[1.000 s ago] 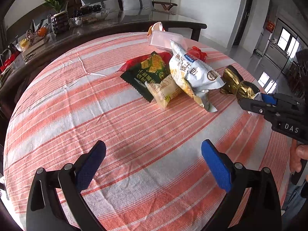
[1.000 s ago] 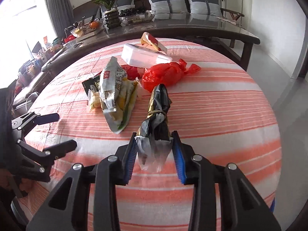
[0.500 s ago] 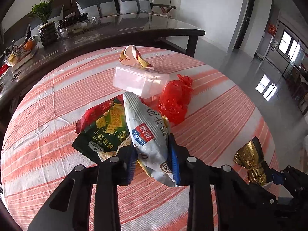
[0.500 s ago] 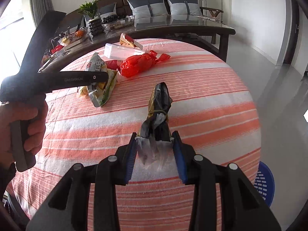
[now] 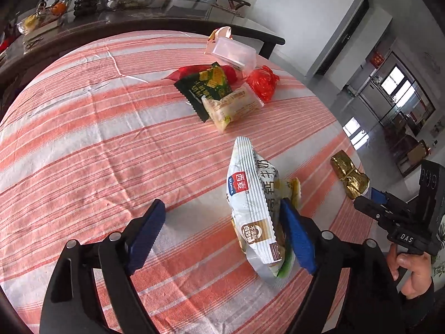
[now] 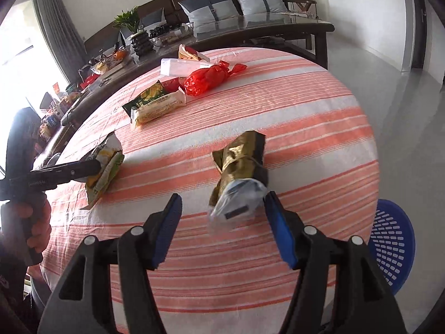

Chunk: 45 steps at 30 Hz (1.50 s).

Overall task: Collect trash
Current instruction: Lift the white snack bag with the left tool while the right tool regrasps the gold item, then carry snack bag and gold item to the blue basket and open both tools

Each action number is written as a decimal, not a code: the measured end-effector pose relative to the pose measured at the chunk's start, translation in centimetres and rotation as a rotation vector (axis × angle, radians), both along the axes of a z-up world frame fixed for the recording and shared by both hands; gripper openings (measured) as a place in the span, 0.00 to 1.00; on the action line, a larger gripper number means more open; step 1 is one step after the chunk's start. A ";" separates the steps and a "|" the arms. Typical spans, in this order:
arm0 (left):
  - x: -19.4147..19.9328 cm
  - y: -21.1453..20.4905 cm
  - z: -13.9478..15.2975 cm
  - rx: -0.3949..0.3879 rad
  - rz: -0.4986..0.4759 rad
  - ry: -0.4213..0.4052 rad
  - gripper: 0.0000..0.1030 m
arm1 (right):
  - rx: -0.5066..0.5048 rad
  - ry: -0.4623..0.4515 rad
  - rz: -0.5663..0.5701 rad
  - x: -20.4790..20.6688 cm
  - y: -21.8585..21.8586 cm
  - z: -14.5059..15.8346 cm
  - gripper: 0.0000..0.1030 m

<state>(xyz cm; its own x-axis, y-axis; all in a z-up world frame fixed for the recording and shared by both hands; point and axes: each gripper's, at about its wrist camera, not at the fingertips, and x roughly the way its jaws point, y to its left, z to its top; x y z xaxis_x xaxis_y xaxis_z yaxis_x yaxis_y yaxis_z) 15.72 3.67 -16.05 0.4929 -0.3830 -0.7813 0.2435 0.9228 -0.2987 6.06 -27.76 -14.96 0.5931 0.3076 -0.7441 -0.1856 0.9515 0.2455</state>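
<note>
The left gripper (image 5: pixel 222 233) has two black plastic arms with open triangular cut-outs. Each arm ends in a blue finger pad (image 5: pixel 146 235) with a fine ribbed surface. Small round silver screws sit on the arms near the pads. The right gripper (image 6: pixel 222 225) has the same build: black frame, blue ribbed pads (image 6: pixel 279 229), silver screws. From the left wrist view its side carries white letters "DAS" on a black block, and a black box with round holes is above it. From the right wrist view the left gripper's black bar has small white lettering, too small to read. A dark sleeve edge shows at the right hand (image 5: pixel 411 275).
</note>
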 end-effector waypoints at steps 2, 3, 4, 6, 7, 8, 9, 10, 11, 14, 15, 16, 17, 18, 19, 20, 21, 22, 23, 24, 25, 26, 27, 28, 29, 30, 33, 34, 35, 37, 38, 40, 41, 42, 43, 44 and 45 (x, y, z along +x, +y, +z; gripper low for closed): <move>-0.5 0.4 0.1 0.023 0.026 -0.017 0.87 | -0.023 -0.018 0.000 -0.7 0.2 0.1 0.73; -0.8 0.5 0.2 0.031 0.035 -0.022 0.87 | -0.030 -0.021 0.000 -0.9 0.2 0.0 0.74; -1.1 0.5 0.3 0.037 0.037 -0.025 0.88 | -0.033 -0.020 -0.004 -0.9 0.2 0.0 0.74; -1.6 0.3 0.6 0.045 0.015 -0.029 0.90 | -0.023 -0.022 -0.014 -1.1 -0.2 0.0 0.75; -2.1 0.0 0.7 0.041 -0.012 -0.034 0.94 | -0.015 -0.023 -0.022 -1.1 -0.5 0.0 0.76; -2.6 -0.3 0.9 0.035 -0.042 -0.040 0.95 | -0.005 -0.022 -0.031 -1.2 -0.9 0.1 0.76; -2.9 -0.8 1.0 0.032 -0.074 -0.043 0.95 | 0.002 -0.018 -0.041 -1.3 -1.3 0.2 0.77; -3.1 -1.4 1.0 0.037 -0.108 -0.039 0.95 | 0.008 -0.012 -0.048 -1.3 -1.6 0.3 0.77; -3.1 -2.0 0.9 0.049 -0.137 -0.035 0.95 | 0.011 -0.009 -0.050 -1.3 -1.9 0.5 0.77; -2.8 -4.1 0.3 0.073 -0.185 -0.044 0.95 | -0.009 -0.019 -0.044 -1.5 -2.4 1.1 0.77; -2.5 -4.6 -0.2 0.078 -0.186 -0.040 0.95 | -0.017 -0.021 -0.046 -1.6 -2.5 1.2 0.77; -2.3 -4.9 -0.5 0.081 -0.178 -0.038 0.95 | -0.020 -0.021 -0.049 -1.7 -2.7 1.3 0.78; -2.2 -5.1 -0.6 0.084 -0.171 -0.046 0.95 | -0.021 -0.021 -0.052 -1.9 -2.9 1.3 0.78; -2.1 -5.2 -0.6 0.086 -0.169 -0.053 0.95 | -0.022 -0.022 -0.053 -2.1 -3.1 1.3 0.78; -1.9 -5.2 -0.6 0.085 -0.166 -0.051 0.95 | -0.025 -0.024 -0.055 -2.2 -3.2 1.2 0.78; -1.8 -5.1 -0.6 0.077 -0.163 -0.050 0.95 | -0.028 -0.026 -0.060 -2.4 -3.4 1.1 0.78; -1.7 -5.0 -0.6 0.066 -0.156 -0.049 0.95 | -0.028 -0.026 -0.065 -2.5 -3.5 1.0 0.78; -1.7 -4.8 -0.6 0.053 -0.153 -0.049 0.95 | -0.020 -0.024 -0.068 -2.4 -3.7 0.9 0.78; -1.7 -4.8 -0.6 0.047 -0.153 -0.049 0.95 | -0.008 -0.017 -0.070 -2.2 -4.0 0.8 0.78; -1.6 -4.8 -0.6 0.049 -0.156 -0.048 0.95 | 0.005 -0.007 -0.070 -2.0 -4.2 0.8 0.78; -1.5 -4.8 -0.5 0.057 -0.159 -0.047 0.95 | 0.015 0.001 -0.068 -1.7 -4.4 0.8 0.78; -1.5 -4.8 -0.4 0.068 -0.158 -0.052 0.95 | 0.017 0.009 -0.065 -1.3 -4.4 1.0 0.78; -1.4 -4.7 -0.3 0.072 -0.157 -0.057 0.95 | 0.014 0.017 -0.054 -0.9 -4.4 1.3 0.78; -1.3 -4.6 -0.2 0.068 -0.156 -0.056 0.95 | 0.008 0.028 -0.027 -0.4 -4.0 1.7 0.78; -1.1 -4.4 -0.1 0.060 -0.155 -0.049 0.93 | -0.006 0.053 0.017 0.2 -3.4 1.9 0.78; -0.9 -4.4 0.0 0.050 -0.153 -0.036 0.88 | -0.030 0.083 0.064 0.8 -2.5 2.0 0.78; -0.5 -5.0 0.0 0.072 -0.156 -0.012 0.84 | -0.128 0.114 0.121 2.8 -0.2 1.8 0.78; -0.4 -5.4 0.0 0.090 -0.164 -0.013 0.80 | -0.148 0.121 0.117 3.5 0.2 1.6 0.78; -0.3 -5.8 0.0 0.110 -0.171 -0.016 0.76 | -0.154 0.133 0.111 4.3 0.4 1.4 0.78; 0.0 -6.4 0.0 0.151 -0.173 -0.021 0.46 | -0.153 0.167 0.109 5.7 0.6 0.6 0.71; 0.1 -6.4 0.1 0.156 -0.169 -0.022 0.43 | -0.157 0.188 0.119 6.3 0.7 0.2 0.50; 0.3 -6.3 0.5 0.119 -0.167 -0.014 0.28 | -0.146 0.199 0.109 6.5 0.4 -0.2 0.42; 0.3 -6.3 0.9 0.107 -0.168 -0.016 0.27 | -0.136 0.185 0.105 6.2 0.1 0.1 0.41; 0.1 -6.5 1.3 0.100 -0.170 -0.024 0.25 | -0.129 0.161 0.102 5.7 -0.2 0.6 0.41; -0.1 -6.9 1.7 0.087 -0.177 -0.030 0.24 | -0.111 0.140 0.094 5.1 -0.7 1.1 0.41; -0.2 -7.4 2.1 0.067 -0.187 -0.032 0.24 | -0.083 0.126 0.085 4.6 -1.4 1.7 0.41; -0.4 -8.1 2.6 0.048 -0.199 -0.035 0.24 | -0.055 0.113 0.075 4.0 -2.3 2.2 0.41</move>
<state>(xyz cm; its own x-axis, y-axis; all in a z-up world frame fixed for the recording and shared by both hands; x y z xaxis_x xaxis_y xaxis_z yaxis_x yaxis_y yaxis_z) 15.34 -4.39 -13.45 0.4385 -0.4383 -0.7846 0.4322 0.8683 -0.2435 10.10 -30.05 -12.77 0.4819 0.3043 -0.8217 -0.2305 0.9488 0.2161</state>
